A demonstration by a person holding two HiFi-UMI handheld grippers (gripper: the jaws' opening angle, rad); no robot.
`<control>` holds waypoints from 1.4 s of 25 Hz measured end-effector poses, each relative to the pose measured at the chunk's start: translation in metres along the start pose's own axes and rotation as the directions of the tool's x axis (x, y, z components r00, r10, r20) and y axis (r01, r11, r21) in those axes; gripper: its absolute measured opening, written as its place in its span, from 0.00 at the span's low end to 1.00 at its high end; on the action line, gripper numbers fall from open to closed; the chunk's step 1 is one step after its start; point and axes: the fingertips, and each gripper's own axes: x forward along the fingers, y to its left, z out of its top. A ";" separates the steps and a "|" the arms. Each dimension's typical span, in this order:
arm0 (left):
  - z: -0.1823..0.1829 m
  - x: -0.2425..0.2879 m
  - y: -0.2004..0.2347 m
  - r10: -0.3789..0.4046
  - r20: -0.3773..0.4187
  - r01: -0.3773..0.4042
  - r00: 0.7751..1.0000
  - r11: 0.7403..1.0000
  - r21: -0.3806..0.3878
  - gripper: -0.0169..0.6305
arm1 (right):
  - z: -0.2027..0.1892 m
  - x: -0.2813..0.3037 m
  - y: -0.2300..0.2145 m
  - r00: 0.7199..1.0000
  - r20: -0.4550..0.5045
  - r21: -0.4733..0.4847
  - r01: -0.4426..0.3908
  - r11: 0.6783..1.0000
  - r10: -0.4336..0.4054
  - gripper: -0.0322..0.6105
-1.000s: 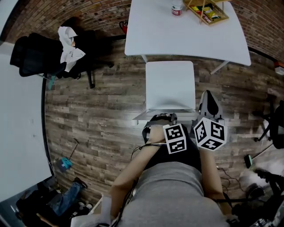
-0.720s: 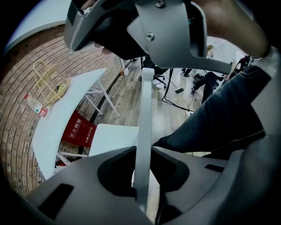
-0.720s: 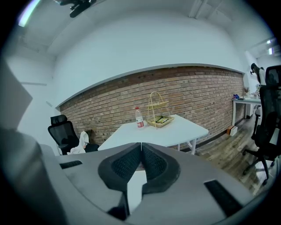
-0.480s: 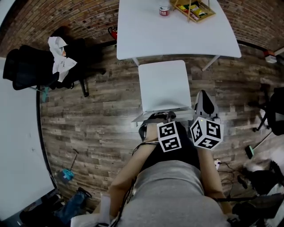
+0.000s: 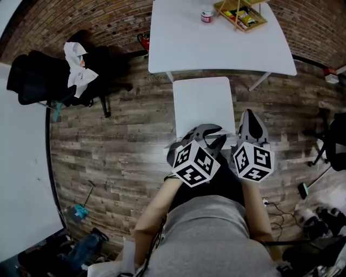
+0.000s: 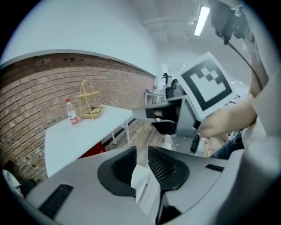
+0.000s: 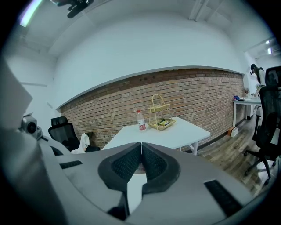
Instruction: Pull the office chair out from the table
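The wood-plank floor (image 5: 119,135) fills most of your head view. At 12 o'clock stands the white table (image 5: 216,48), and a second white tabletop (image 5: 21,162) runs along the 9 o'clock edge. The white chair (image 5: 203,103) sits at the centre, its whole seat showing on your side of the table's near edge and its front edge just beside that edge. Its back is turned toward you. At 10 o'clock a black office chair (image 5: 38,78) carries a crumpled white cloth (image 5: 80,62).

Your left gripper (image 5: 208,134) lies over the chair's back at about 6 o'clock. In the left gripper view (image 6: 141,151) its jaws stand spread and have just been opening. Only floor shows through the gap, and the pads press on nothing.

Your right gripper (image 5: 250,118) lies just beside the chair's back corner at 5 o'clock. In the right gripper view (image 7: 141,147) its jaws are pressed together, tips meeting, with no object seen between the pads.

On the table's far side, at 1 o'clock, stands a wire basket (image 5: 243,13) with a small bottle (image 5: 206,13) just to its 9 o'clock side.
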 end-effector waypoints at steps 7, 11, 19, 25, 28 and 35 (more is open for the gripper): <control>0.045 -0.037 0.073 0.332 0.204 -0.305 0.921 0.940 -0.152 0.06 | 0.019 0.006 0.028 0.997 0.033 -0.025 -0.066 0.998 0.066 0.07; 0.053 -0.042 0.089 0.383 0.225 -0.334 0.896 0.915 -0.228 0.05 | 0.029 0.007 0.041 0.994 0.048 -0.058 -0.093 0.994 0.096 0.07; 0.060 -0.050 0.109 0.482 0.241 -0.412 0.842 0.865 -0.287 0.05 | 0.045 0.010 0.043 0.993 0.064 -0.092 -0.094 0.991 0.100 0.07; 0.062 -0.050 0.111 0.474 0.241 -0.399 0.847 0.866 -0.303 0.05 | 0.048 0.012 0.046 0.991 0.060 -0.097 -0.111 0.989 0.117 0.07; 0.064 -0.052 0.114 0.480 0.242 -0.407 0.843 0.864 -0.296 0.05 | 0.049 0.014 0.049 0.991 0.061 -0.095 -0.116 0.989 0.122 0.07; 0.066 -0.051 0.118 0.486 0.235 -0.416 0.842 0.861 -0.292 0.05 | 0.055 0.019 0.049 0.990 0.063 -0.112 -0.121 0.986 0.129 0.07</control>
